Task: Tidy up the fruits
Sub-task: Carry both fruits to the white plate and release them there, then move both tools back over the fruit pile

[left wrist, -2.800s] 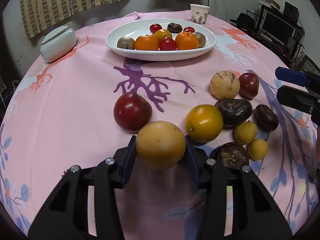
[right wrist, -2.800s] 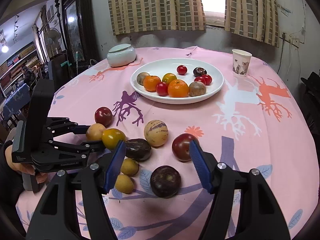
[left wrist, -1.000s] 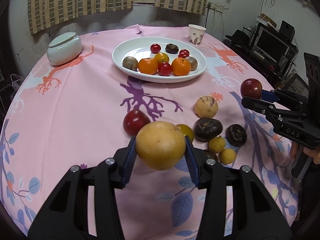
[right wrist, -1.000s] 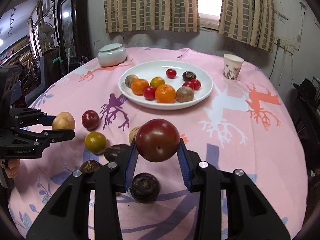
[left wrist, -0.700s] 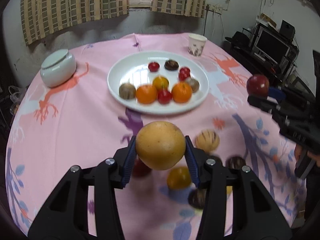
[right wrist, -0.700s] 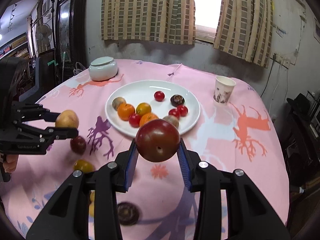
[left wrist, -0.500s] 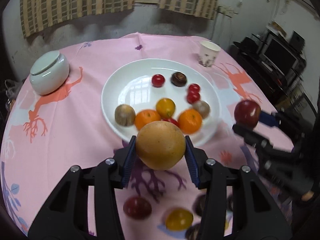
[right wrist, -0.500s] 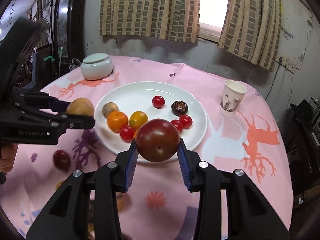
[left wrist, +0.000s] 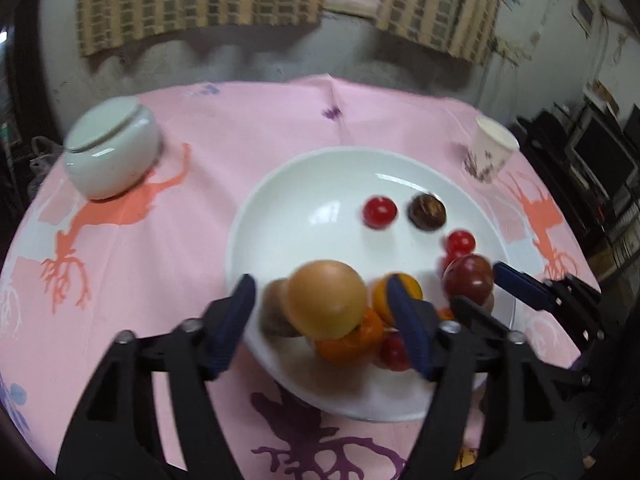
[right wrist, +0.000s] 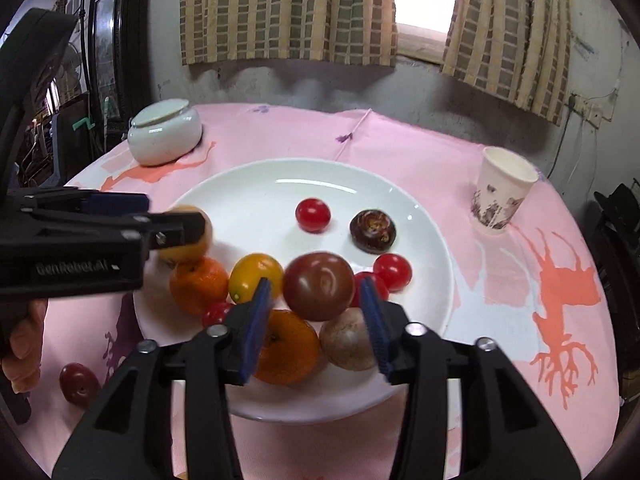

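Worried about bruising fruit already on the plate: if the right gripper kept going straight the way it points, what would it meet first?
Probably the dark red fruit between the right gripper fingers, then the orange and brown fruit on the white plate; depth is unclear.

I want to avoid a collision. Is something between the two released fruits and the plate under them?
Yes. The tan fruit is above an orange on the white plate. The dark red fruit, between the open right gripper fingers, is above another orange.
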{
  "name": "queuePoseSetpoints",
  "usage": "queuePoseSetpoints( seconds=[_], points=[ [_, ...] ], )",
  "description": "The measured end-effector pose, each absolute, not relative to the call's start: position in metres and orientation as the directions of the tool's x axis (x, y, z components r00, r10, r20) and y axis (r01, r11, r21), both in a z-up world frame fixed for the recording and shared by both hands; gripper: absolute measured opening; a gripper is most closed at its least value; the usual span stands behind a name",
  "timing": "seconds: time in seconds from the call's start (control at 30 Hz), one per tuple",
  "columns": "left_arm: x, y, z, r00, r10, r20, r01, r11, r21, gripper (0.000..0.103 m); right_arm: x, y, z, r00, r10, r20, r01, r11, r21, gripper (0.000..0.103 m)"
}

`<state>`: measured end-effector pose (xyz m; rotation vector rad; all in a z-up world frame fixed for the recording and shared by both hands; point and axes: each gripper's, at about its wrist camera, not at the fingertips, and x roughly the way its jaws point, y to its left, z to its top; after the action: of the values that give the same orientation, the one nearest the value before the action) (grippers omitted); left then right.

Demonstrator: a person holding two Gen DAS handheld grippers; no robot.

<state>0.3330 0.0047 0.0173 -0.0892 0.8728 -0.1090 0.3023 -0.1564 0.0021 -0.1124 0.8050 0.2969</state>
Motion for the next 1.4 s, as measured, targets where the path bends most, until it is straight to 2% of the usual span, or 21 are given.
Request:
queuePoseSetpoints(
  seconds=[0.07, 0.2, 0.4, 0.63, 0.83, 1.23, 1.3, 1.37, 1.4],
  points=[
    [0.32, 0.01, 0.028, 0.658, -0.141, -0.74, 0.07, 0.99, -0.127, 0.072, 0.291, -0.161, 0.01, 0.677, 0.227, -0.7, -0.302, 0.953, 0.017, 0.062],
    [0.283, 0.015, 0.042, 0.683, -0.141, -0.717, 0.11, 0.99, -0.089, 0.079, 0.255, -0.177, 0.029, 0.684, 0.253, -0.684, -0.314, 0.949, 0.038, 0.062],
    [0.226, 0.021, 0.039, 0.699, -0.129, -0.704, 0.113, 0.991, -0.069, 0.08, 0.197, -0.192, 0.037, 0.656, 0.265, -0.707, -0.313, 0.947, 0.065, 0.063],
    [0.19, 0.02, 0.019, 0.662, -0.132, -0.738, 0.123, 0.99, -0.067, 0.08, 0.152, -0.194, 0.038, 0.639, 0.283, -0.715, -0.296, 0.949, 0.111, 0.064],
    [0.179, 0.022, -0.002, 0.635, -0.129, -0.761, 0.111, 0.991, -0.075, 0.08, 0.14, -0.202, 0.024, 0.622, 0.322, -0.714, -0.253, 0.945, 0.206, 0.065],
    [0.185, 0.03, -0.033, 0.599, -0.108, -0.793, 0.15, 0.988, -0.022, 0.08, 0.137, -0.206, 0.015, 0.598, 0.4, -0.695, -0.308, 0.915, 0.262, 0.065],
    [0.187, 0.028, -0.038, 0.588, -0.118, -0.8, 0.167, 0.986, -0.022, 0.079, 0.135, -0.204, 0.016, 0.596, 0.408, -0.692, -0.316, 0.911, 0.264, 0.065],
    [0.189, 0.027, -0.044, 0.582, -0.123, -0.804, 0.188, 0.982, -0.014, 0.062, 0.135, -0.203, 0.017, 0.599, 0.406, -0.691, -0.314, 0.912, 0.263, 0.065],
    [0.19, 0.027, -0.046, 0.573, -0.139, -0.808, 0.202, 0.979, -0.025, 0.058, 0.134, -0.203, 0.017, 0.599, 0.411, -0.687, -0.316, 0.91, 0.269, 0.065]
  ],
)
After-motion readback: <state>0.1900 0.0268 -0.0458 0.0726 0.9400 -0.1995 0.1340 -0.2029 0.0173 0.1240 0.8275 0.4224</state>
